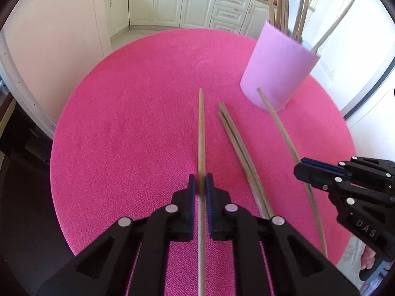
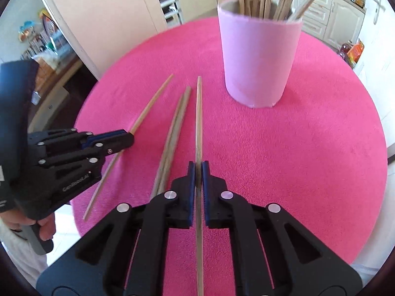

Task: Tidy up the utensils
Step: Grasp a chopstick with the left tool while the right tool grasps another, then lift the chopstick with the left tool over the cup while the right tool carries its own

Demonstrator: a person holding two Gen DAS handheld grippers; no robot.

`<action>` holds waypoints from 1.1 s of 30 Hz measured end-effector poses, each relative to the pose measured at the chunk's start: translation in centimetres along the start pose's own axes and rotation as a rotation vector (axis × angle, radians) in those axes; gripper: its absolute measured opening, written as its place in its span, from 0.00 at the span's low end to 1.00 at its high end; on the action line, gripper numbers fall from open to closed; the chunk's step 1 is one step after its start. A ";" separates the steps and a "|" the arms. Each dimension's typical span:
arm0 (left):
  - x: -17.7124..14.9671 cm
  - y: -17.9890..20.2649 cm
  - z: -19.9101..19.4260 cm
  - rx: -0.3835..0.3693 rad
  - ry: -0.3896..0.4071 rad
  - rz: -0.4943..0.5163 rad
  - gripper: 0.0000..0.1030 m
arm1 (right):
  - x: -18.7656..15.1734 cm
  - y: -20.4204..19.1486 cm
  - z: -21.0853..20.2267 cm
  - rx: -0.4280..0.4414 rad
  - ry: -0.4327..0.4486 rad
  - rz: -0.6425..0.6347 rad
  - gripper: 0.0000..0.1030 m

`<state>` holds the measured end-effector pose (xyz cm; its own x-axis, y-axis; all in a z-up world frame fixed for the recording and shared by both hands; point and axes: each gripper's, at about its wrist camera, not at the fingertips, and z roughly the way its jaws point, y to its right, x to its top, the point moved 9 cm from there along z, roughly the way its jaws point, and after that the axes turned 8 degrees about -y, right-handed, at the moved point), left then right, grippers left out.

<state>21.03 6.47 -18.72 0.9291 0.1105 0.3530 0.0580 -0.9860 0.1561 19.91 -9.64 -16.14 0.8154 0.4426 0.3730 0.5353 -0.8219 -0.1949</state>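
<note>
Chopsticks of pale wood lie on the round pink tablecloth (image 1: 123, 123): the left gripper (image 1: 201, 185) clamps one thin stick (image 1: 201, 128), the right gripper (image 2: 198, 172) clamps another (image 2: 199, 113). Two loose chopsticks (image 2: 172, 133) rest between them, near the pink cylindrical holder (image 2: 256, 59) standing far right

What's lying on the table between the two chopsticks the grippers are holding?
A pair of loose chopsticks, side by side on the pink cloth, lies between the left gripper and right gripper. Both views show it.

The left hand-held gripper (image 1: 201, 183) clamps one chopstick (image 1: 201, 133) over the pink bench (image 1: 128, 123); the pink holder (image 1: 279, 66) stands far right.
</note>
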 end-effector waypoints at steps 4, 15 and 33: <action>0.4 -0.3 -2.0 -0.007 0.074 -0.019 0.01 | 0.8 -0.4 -1.8 0.048 0.070 -0.004 0.06; 0.4 0.3 0.5 0.011 -0.041 0.005 0.01 | 1.1 -0.3 -1.6 0.078 0.066 0.001 0.06; -0.1 0.5 2.0 0.088 -0.061 0.035 0.10 | 0.8 0.4 -0.8 0.091 0.045 0.014 0.06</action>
<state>21.65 5.74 -20.55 0.9513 0.0712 0.2998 0.0552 -0.9966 0.0618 20.57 -9.86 -15.20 0.8131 0.4131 0.4100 0.5437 -0.7907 -0.2814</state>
